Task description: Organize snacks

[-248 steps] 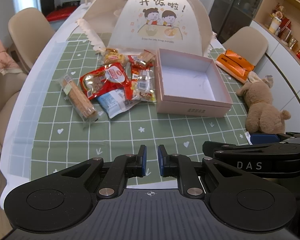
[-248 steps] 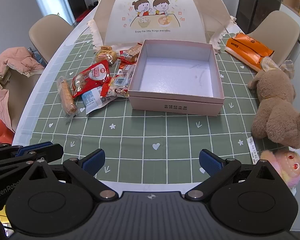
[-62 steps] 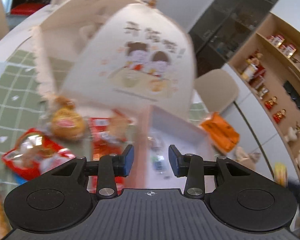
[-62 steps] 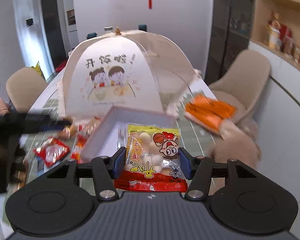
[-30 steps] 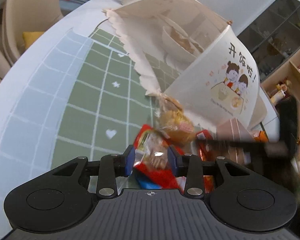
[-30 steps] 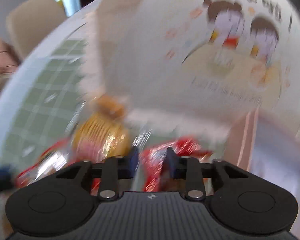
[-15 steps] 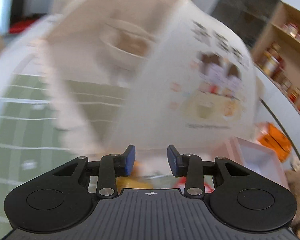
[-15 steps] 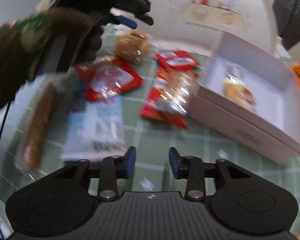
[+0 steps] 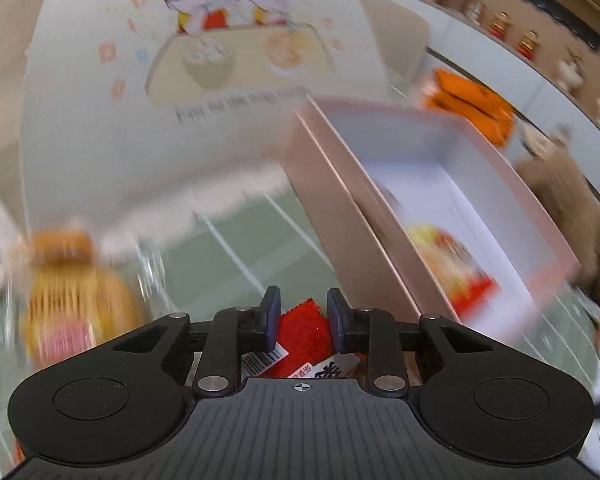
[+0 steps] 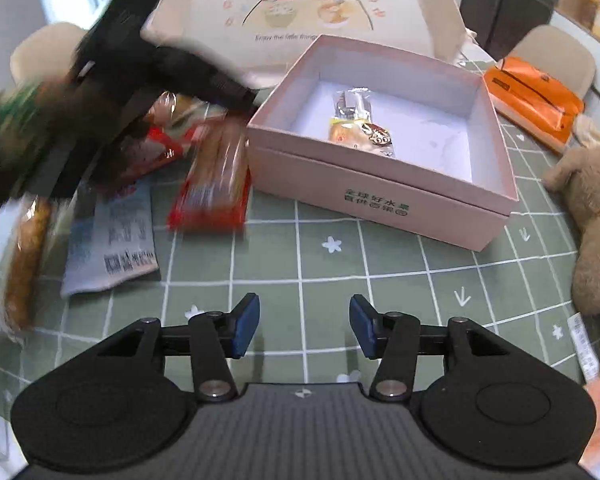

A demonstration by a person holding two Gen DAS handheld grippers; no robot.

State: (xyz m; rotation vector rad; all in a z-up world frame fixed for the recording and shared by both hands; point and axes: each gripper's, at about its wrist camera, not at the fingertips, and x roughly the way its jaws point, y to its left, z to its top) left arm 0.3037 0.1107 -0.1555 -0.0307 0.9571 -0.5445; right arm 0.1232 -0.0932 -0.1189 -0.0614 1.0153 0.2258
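The pink box [image 10: 380,184] stands open on the green checked cloth with one yellow snack pack [image 10: 360,128] inside; it also shows in the left wrist view [image 9: 340,200]. My left gripper [image 9: 303,316] hovers low beside the box, its jaws narrowly apart around the tip of a red snack packet [image 9: 304,332]; I cannot tell if they grip it. A wrapped orange bun [image 9: 68,300] lies to its left. My right gripper [image 10: 303,326] is open and empty above bare cloth in front of the box. Loose snacks [image 10: 212,184] lie left of the box.
A dome food cover [image 10: 300,8] with a cartoon print stands behind the box. An orange pack [image 10: 532,92] and a brown plush toy [image 10: 592,208] lie to the right. The left arm [image 10: 112,80] reaches over the snack pile. Chairs surround the table.
My left gripper has dropped down toward the snacks by the box; a red packet now sits between its jaws. My right gripper has pulled back and opened wider.
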